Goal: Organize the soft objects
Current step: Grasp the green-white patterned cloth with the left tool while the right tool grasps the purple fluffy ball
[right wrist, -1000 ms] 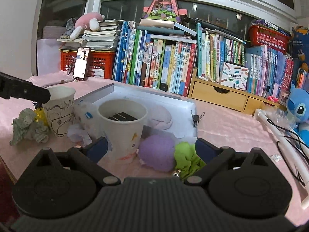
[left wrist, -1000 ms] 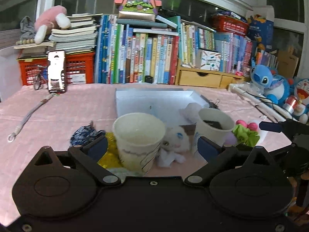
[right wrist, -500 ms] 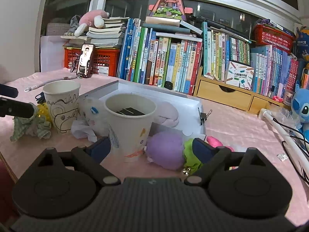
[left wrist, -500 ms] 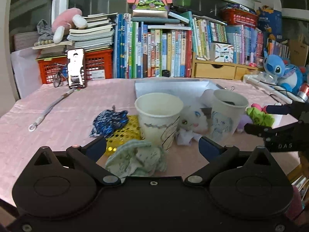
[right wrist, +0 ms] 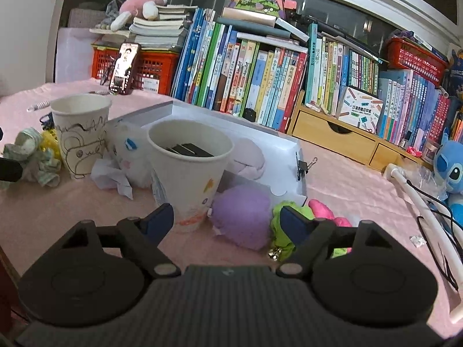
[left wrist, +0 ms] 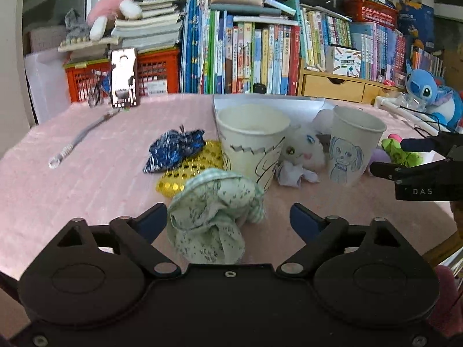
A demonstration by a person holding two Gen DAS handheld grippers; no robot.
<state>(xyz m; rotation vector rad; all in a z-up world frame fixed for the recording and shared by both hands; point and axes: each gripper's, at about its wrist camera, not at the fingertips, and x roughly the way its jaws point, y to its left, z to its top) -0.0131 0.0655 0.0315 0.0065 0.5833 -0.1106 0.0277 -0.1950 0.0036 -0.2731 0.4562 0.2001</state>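
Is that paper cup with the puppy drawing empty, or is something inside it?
Not empty: the right wrist view looks into the paper cup and shows dark flat pieces lying inside.

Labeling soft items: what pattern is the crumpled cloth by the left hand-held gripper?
Crumpled cloth: pale green, dark speckles; left wrist view.

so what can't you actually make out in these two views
- Left wrist view: the inside of the near paper cup; only its rim and far inner wall show.
- Left wrist view: the purple plush is mostly hidden behind the drawn-on cup.
- Right wrist view: the dark flat things in the drawn-on cup cannot be identified.
- Right wrist view: the green toy is partly covered by the right claw.
- Left wrist view: whether the left claw touches the green cloth.
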